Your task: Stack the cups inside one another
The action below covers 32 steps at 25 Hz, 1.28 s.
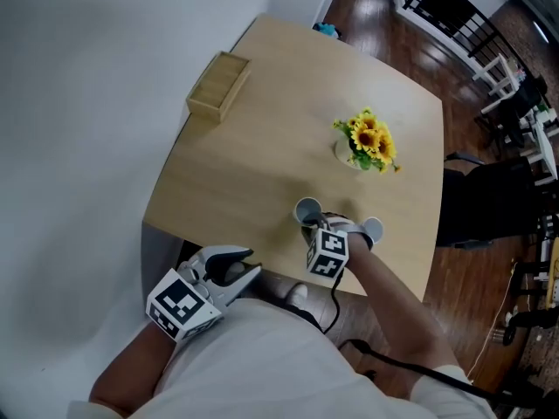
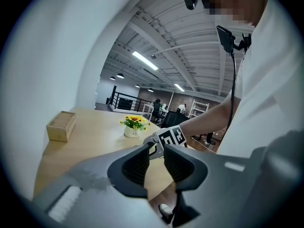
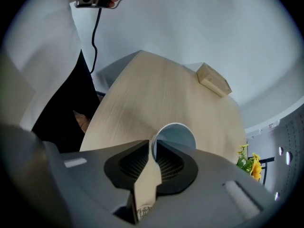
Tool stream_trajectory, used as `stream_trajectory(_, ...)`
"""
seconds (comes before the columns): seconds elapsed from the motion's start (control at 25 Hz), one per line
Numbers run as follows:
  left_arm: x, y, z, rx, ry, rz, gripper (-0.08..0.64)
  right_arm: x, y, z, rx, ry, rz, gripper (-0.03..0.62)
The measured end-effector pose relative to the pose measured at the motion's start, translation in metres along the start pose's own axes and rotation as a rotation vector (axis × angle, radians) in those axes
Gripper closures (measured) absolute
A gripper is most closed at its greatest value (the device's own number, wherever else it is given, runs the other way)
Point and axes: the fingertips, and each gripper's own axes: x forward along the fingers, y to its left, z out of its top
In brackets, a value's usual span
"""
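Observation:
Two pale blue-grey cups stand near the table's front edge: one cup to the left and a second cup to the right. My right gripper points steeply down between them and is shut on the rim of the left cup. In the right gripper view, that cup's wall sits pinched between the two pads of the right gripper. My left gripper hangs off the table's front edge. The left gripper is open with nothing between its pads. The right gripper's marker cube shows beyond them.
A pot of yellow sunflowers stands mid-table behind the cups. A wooden box lies at the far left of the table. A dark chair stands off the right edge. A white wall runs along the left.

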Motion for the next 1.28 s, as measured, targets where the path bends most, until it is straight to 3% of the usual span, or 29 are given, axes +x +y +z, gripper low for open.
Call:
stream_trajectory(0.08, -0.002, 0.002, 0.0, -0.002, 0.006, -0.01, 0.454, -0.005, -0.001, 0.002, 0.008, -0.01, -0.017, 0.565)
stream_trajectory(0.44, 0.025, -0.008, 0.012, 0.051, 0.027, -0.143, 0.454, -0.081, -0.003, -0.003, 0.109, -0.069, -0.08, 0.568)
stream_trajectory(0.84, 0.083, -0.048, 0.037, 0.107, 0.023, -0.293, 0.454, -0.155, -0.002, -0.082, 0.299, -0.057, -0.15, 0.568)
stream_trajectory(1.04, 0.107, -0.06, 0.044, 0.111, 0.015, -0.309, 0.454, -0.158, -0.003, -0.129, 0.353, -0.018, -0.141, 0.568)
stream_trajectory(1.28, 0.127, -0.068, 0.05, 0.109, -0.002, -0.28, 0.455, -0.141, -0.001, -0.158, 0.339, -0.001, -0.087, 0.568)
